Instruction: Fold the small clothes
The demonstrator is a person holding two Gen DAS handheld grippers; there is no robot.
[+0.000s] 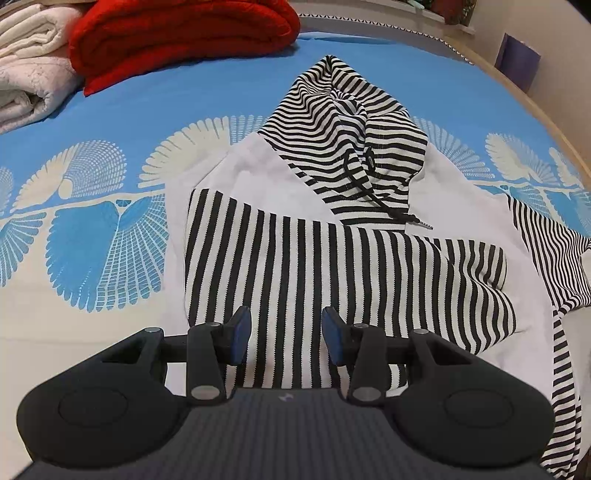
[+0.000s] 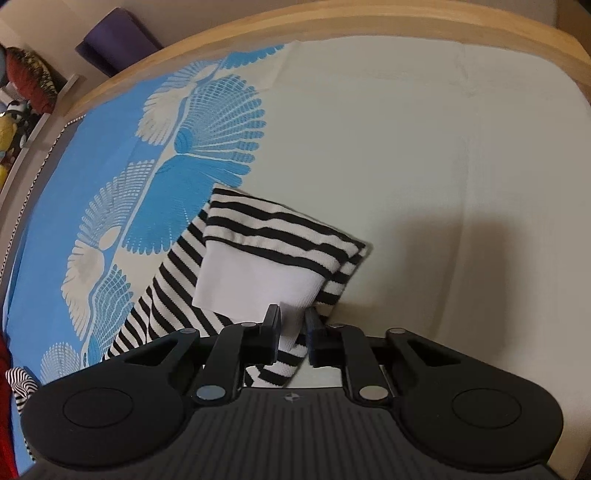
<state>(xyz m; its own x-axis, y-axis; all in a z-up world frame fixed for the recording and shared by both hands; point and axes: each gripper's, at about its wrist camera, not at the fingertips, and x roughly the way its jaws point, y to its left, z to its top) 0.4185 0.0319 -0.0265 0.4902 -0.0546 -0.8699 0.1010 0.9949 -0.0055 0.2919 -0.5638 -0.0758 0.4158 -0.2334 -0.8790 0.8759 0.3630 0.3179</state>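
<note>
A small black-and-white striped hoodie lies spread on the bed, hood pointing away, one sleeve folded across its chest. My left gripper hovers just above the striped lower front, open, with nothing between its blue pads. In the right wrist view the other sleeve runs out over the sheet, and its white cuff is doubled back. My right gripper is shut on the cuff, whose white edge is pinched between the two black fingers.
A folded red blanket and white towels lie at the bed's far left. The wooden bed rail curves round the far side. A blue patterned sheet covers the mattress, with plain cream sheet beyond the sleeve.
</note>
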